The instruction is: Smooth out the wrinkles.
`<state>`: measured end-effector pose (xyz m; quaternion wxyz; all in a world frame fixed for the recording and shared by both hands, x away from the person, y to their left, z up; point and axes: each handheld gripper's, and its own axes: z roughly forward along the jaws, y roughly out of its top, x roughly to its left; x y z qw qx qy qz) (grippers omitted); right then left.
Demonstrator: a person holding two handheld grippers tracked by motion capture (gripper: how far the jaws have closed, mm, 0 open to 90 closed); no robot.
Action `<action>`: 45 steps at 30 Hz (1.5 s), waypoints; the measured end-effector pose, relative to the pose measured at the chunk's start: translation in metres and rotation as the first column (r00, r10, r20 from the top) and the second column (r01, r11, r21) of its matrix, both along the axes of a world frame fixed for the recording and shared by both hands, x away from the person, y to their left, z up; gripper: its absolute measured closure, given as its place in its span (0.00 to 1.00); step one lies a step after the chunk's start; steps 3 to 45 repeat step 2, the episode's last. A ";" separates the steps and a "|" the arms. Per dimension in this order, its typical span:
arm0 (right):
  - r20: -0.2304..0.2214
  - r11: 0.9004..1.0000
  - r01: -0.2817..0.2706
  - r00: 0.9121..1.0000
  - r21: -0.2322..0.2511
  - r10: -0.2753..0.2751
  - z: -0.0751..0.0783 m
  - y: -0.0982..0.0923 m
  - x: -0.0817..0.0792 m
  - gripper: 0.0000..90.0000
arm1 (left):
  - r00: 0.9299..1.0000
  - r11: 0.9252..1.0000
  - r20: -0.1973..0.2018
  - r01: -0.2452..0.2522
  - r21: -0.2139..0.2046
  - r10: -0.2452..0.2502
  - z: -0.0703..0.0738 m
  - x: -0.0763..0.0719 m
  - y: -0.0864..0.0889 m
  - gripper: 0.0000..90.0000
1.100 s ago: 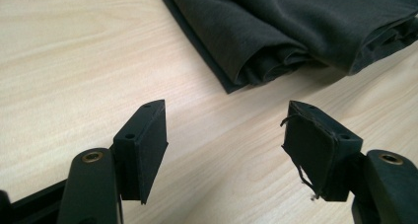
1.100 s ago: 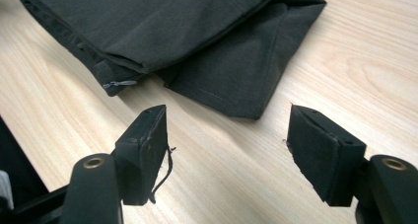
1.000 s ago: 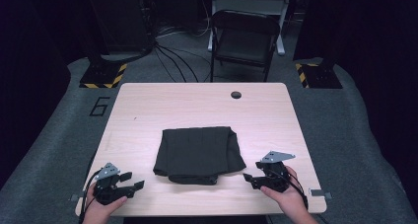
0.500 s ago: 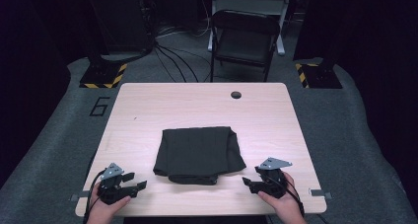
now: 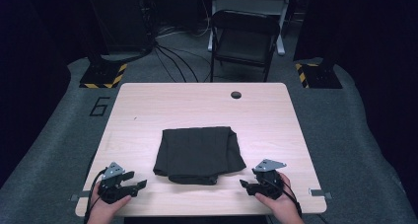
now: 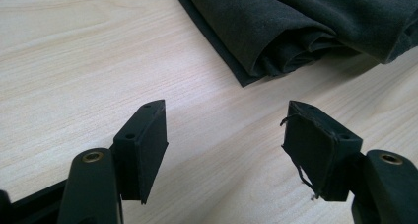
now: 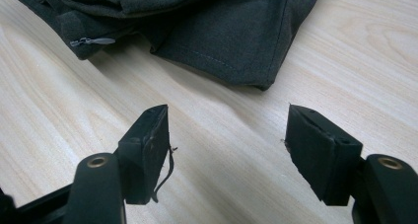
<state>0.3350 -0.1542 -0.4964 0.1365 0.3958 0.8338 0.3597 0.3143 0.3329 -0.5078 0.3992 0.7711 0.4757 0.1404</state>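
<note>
A dark grey folded garment [image 5: 199,154] lies in the middle of the light wooden table [image 5: 197,105]. In the left gripper view its folded edge [image 6: 296,31] sits beyond the jaws; in the right gripper view a hemmed corner [image 7: 231,41] and a zipper pull [image 7: 93,41] show. My left gripper [image 5: 140,184] rests at the table's near left, open, nothing between its jaws, pointing toward the garment. My right gripper [image 5: 245,183] sits at the near right, also open and empty, just short of the garment's corner. In its own view each gripper [image 6: 224,135] [image 7: 226,137] stands wide over bare wood.
A round cable hole [image 5: 236,94] lies near the table's far edge. A black folding chair [image 5: 244,41] stands beyond the table, with cables on the floor. Yellow-black striped stand bases [image 5: 103,76] sit at both far corners. Bare wood surrounds the garment.
Both hands have drawn slightly back toward the table's near edge. The jaws stay wide and the garment has not moved.
</note>
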 end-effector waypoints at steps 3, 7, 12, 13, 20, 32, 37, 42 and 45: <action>0.005 1.000 -0.003 1.000 -0.003 0.003 0.000 -0.001 0.001 0.37 | 1.000 1.000 -0.003 0.001 -0.001 -0.001 0.001 0.001 0.000 0.36; 0.005 1.000 -0.003 1.000 -0.003 0.003 0.000 -0.001 0.001 0.37 | 1.000 1.000 -0.003 0.001 -0.001 -0.001 0.001 0.001 0.000 0.36; 0.005 1.000 -0.003 1.000 -0.003 0.003 0.000 -0.001 0.001 0.37 | 1.000 1.000 -0.003 0.001 -0.001 -0.001 0.001 0.001 0.000 0.36; 0.005 1.000 -0.003 1.000 -0.003 0.003 0.000 -0.001 0.001 0.37 | 1.000 1.000 -0.003 0.001 -0.001 -0.001 0.001 0.001 0.000 0.36; 0.005 1.000 -0.003 1.000 -0.003 0.003 0.000 -0.001 0.001 0.37 | 1.000 1.000 -0.003 0.001 -0.001 -0.001 0.001 0.001 0.000 0.36; 0.005 1.000 -0.003 1.000 -0.003 0.003 0.000 -0.001 0.001 0.37 | 1.000 1.000 -0.003 0.001 -0.001 -0.001 0.001 0.001 0.000 0.36; 0.005 1.000 -0.003 1.000 -0.003 0.003 0.000 -0.001 0.001 0.37 | 1.000 1.000 -0.003 0.001 -0.001 -0.001 0.001 0.001 0.000 0.36; 0.005 1.000 -0.003 1.000 -0.003 0.003 0.000 -0.001 0.001 0.37 | 1.000 1.000 -0.003 0.001 -0.001 -0.001 0.001 0.001 0.000 0.36; 0.005 1.000 -0.003 1.000 -0.003 0.003 0.000 -0.001 0.001 0.37 | 1.000 1.000 -0.003 0.001 -0.001 -0.001 0.001 0.001 0.000 0.36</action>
